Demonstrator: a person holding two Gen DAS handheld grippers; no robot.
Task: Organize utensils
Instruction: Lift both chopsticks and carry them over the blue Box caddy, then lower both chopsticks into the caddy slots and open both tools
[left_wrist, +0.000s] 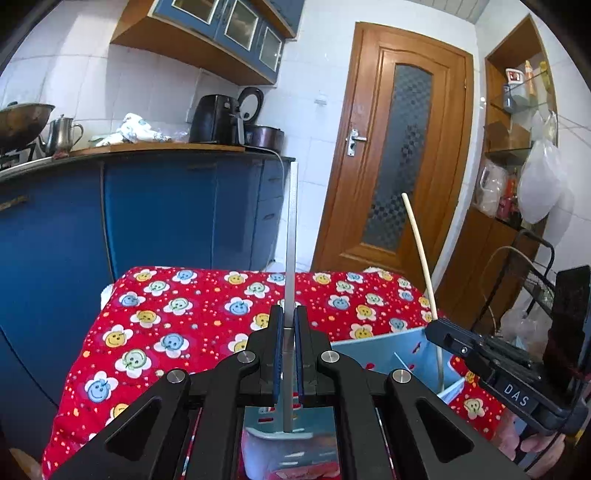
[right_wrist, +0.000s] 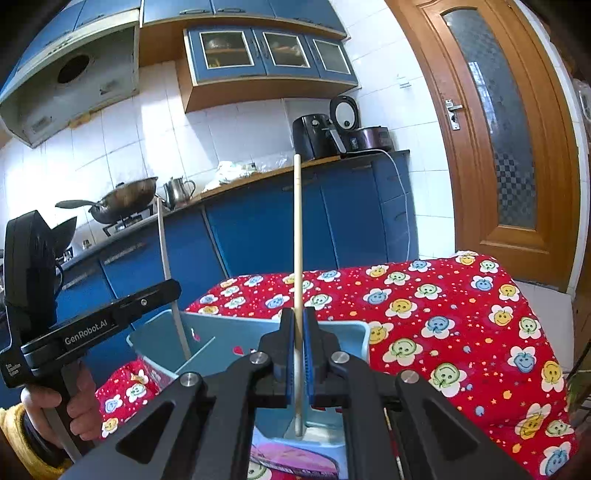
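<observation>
A red cloth (left_wrist: 207, 317) printed with smiling flowers covers the near surface. Behind it run blue cabinets (right_wrist: 266, 229) under a worktop (left_wrist: 155, 149) carrying a black air fryer (right_wrist: 314, 134), a steel jug (left_wrist: 64, 133) and a wok (right_wrist: 125, 199) (on the stove, handle pointing left). A wooden door (left_wrist: 402, 155) with patterned glass stands right; blue glass-fronted wall cupboards (right_wrist: 269, 53) hang above.

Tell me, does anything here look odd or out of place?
Nothing is spilled or broken. The left hand-held gripper grips a metal chopstick upright, the right hand-held gripper a pale one, both above the blue holder on the flowered cloth.
</observation>
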